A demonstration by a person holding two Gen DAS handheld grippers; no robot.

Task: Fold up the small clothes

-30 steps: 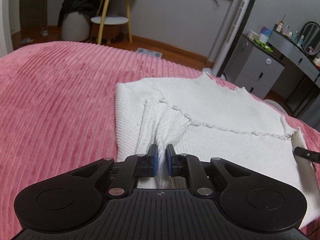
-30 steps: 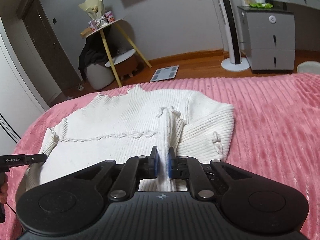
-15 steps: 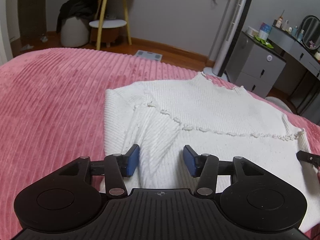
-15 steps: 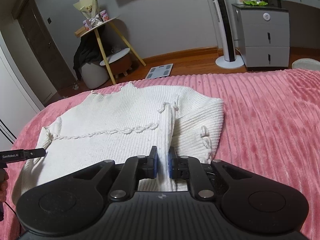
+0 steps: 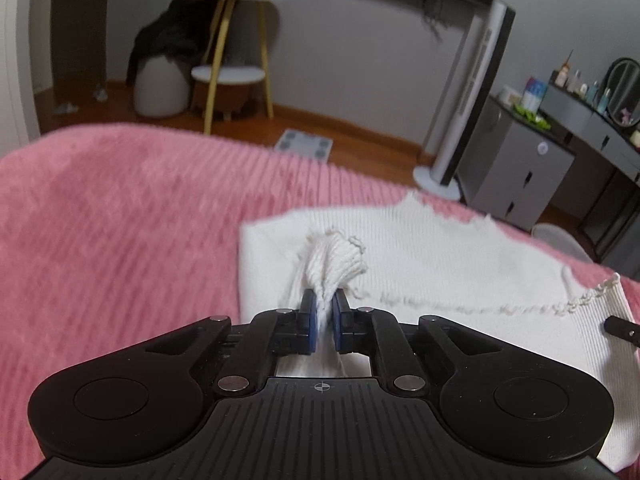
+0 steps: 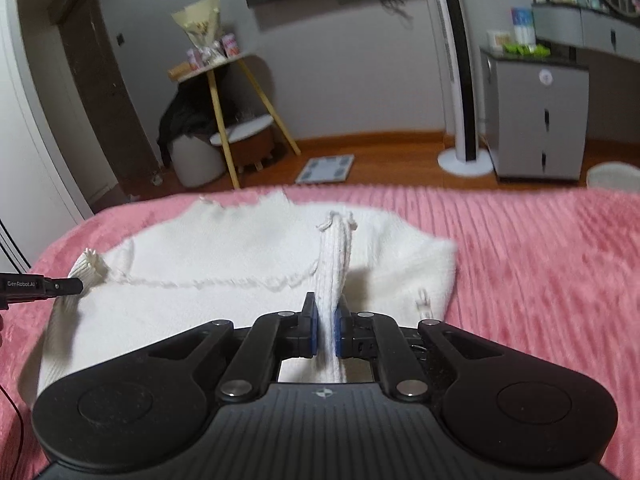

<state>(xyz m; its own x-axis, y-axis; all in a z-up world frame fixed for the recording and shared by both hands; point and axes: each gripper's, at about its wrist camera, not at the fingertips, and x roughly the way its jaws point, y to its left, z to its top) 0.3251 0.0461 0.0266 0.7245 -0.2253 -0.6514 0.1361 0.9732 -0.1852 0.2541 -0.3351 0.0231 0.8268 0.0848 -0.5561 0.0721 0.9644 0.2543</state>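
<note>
A white ribbed sweater (image 5: 460,264) lies spread on a pink corduroy bedspread (image 5: 120,220), its neckline toward the far edge of the bed. The left gripper (image 5: 324,312) is pinched tight on a bunched fold of the knit, which fans up above the blue pads (image 5: 310,328). The right gripper (image 6: 325,320) likewise clamps a raised ridge of the sweater (image 6: 224,252) that runs away toward the neckline. In the right view the tip of the left gripper shows at the left edge, just at the frilled cuff (image 6: 86,266).

To the left of the garment in the left view, and to its right in the right view, the bedspread stretches wide and bare. The sweater's far edge lies close to the bed's end.

Beyond the bed, on the wood floor, sit a bathroom scale (image 5: 306,146), a tall tower fan (image 5: 464,100), a grey cabinet (image 6: 536,116), and a yellow-legged side table (image 6: 224,92) with dark clothing draped beside it. All stand well apart from the grippers.
</note>
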